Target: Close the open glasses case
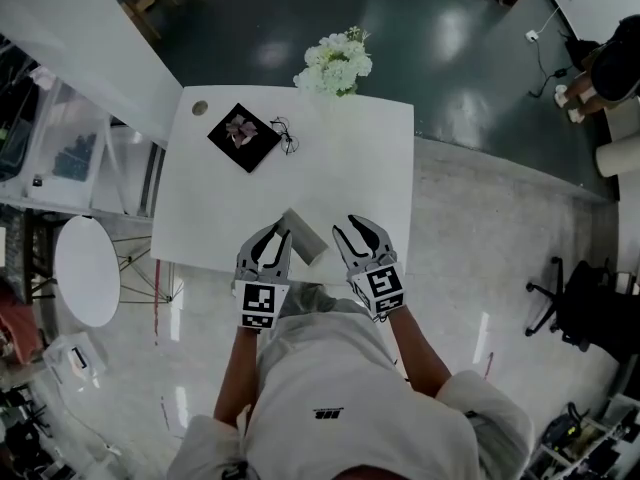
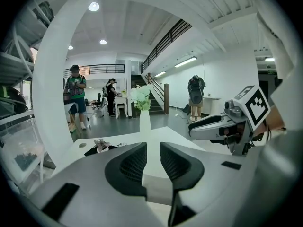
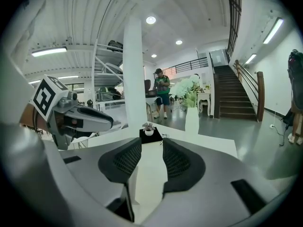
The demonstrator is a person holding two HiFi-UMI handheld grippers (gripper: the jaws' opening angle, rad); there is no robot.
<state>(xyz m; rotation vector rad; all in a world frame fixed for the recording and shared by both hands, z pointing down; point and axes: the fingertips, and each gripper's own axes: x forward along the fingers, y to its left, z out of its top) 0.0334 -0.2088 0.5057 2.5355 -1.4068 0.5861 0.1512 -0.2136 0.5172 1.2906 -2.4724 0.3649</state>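
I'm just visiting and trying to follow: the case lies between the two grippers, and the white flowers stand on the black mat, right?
Not quite. The flowers stand at the table's far edge, off the mat; the mat carries only a small plant. The head view shows it. The case does lie between the left gripper and right gripper.

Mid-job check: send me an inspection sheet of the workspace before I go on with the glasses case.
Surface: white table, rounded corners.
Job's things: grey glasses case near the front edge, between the grippers; lid state unclear.
Clutter: black mat with a small plant; thin dark wiry item beside it; vase of white flowers at the far edge.
Grippers: left gripper jaws apart, next to the case; right gripper jaws apart, nothing between.
Cables: a cable on the floor, far right.
Surroundings: round side table, office chair, people standing.
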